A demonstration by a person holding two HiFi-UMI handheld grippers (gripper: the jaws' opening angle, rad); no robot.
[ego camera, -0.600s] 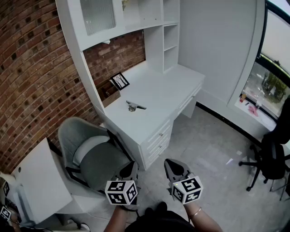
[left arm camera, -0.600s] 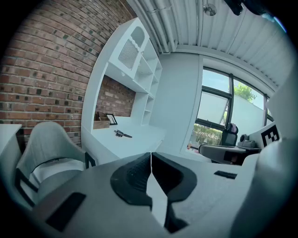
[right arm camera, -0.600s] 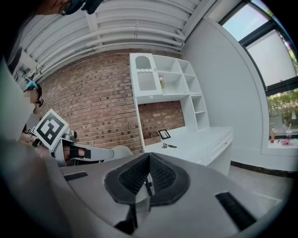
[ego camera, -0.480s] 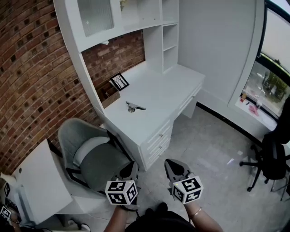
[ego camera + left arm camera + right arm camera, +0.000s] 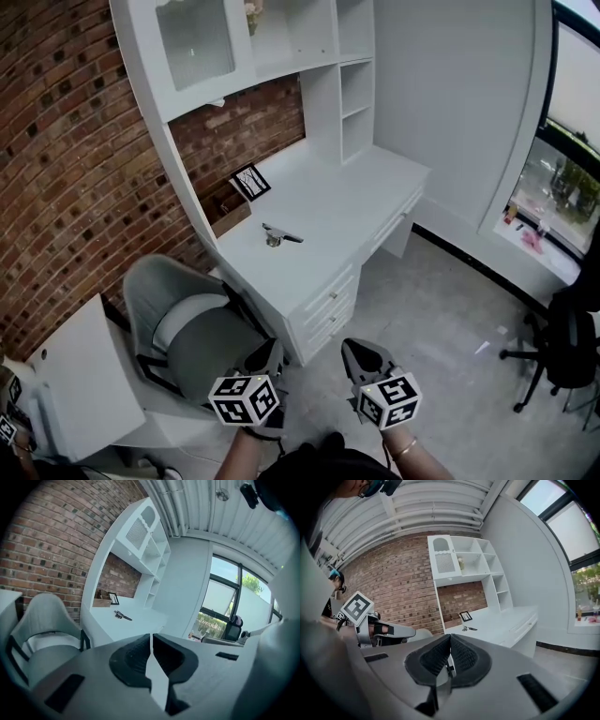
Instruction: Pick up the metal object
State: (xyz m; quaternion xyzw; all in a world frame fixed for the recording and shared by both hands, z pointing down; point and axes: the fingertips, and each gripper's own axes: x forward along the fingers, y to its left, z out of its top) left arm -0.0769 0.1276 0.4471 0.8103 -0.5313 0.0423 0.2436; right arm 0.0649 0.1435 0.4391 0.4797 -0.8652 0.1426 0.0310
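A small metal object [image 5: 278, 235] with a dark handle lies on the white desk [image 5: 347, 211], near its left half; it also shows far off as the metal object [image 5: 122, 616] in the left gripper view and the metal object [image 5: 467, 628] in the right gripper view. Both grippers hang low, close to the person's body and far from the desk. My left gripper [image 5: 265, 357] is shut with nothing between its pads. My right gripper [image 5: 361, 354] is shut too, and empty.
A grey chair [image 5: 192, 323] stands in front of the desk's left end. A small framed picture [image 5: 250, 181] leans against the brick wall. White drawers [image 5: 326, 300] sit under the desk. A black office chair [image 5: 567, 337] stands by the window at the right.
The view has shifted slightly: desk and metal object sit a little lower and to the right in the head view. Both grippers stay shut and low.
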